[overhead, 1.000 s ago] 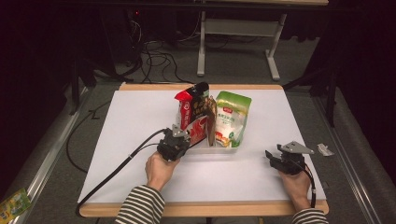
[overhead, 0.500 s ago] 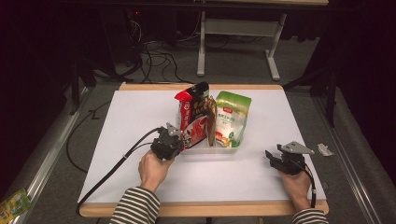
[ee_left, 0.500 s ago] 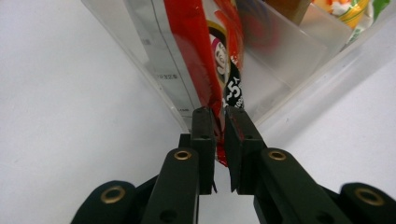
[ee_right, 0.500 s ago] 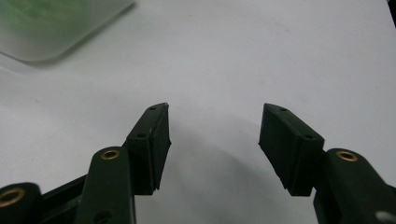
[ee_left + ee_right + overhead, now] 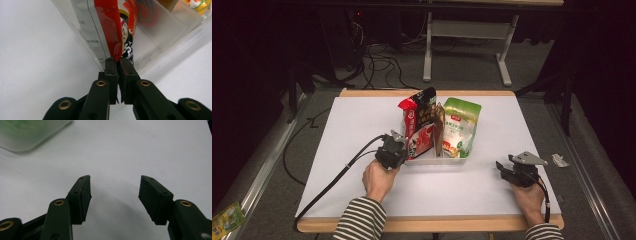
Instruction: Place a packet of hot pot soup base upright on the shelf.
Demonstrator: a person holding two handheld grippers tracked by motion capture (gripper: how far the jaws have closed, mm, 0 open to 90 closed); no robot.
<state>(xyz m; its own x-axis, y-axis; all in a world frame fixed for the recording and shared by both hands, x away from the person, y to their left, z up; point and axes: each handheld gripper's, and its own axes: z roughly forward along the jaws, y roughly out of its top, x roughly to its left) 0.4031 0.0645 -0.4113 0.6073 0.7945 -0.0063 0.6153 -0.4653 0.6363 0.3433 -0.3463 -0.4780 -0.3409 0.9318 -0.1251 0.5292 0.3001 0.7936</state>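
two grippers: left gripper point(image 5: 118, 65) jaws clamped on red snack bag point(image 5: 113, 27), print unreadable; right gripper point(image 5: 114, 187) jaws apart.

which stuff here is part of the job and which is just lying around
In the job:
left gripper, jaws nearly shut at the red snack bag
clear bin holding the bags
green pouch
brown packet

Lying about:
small wrapper at the table's right edge
right gripper, open over bare table
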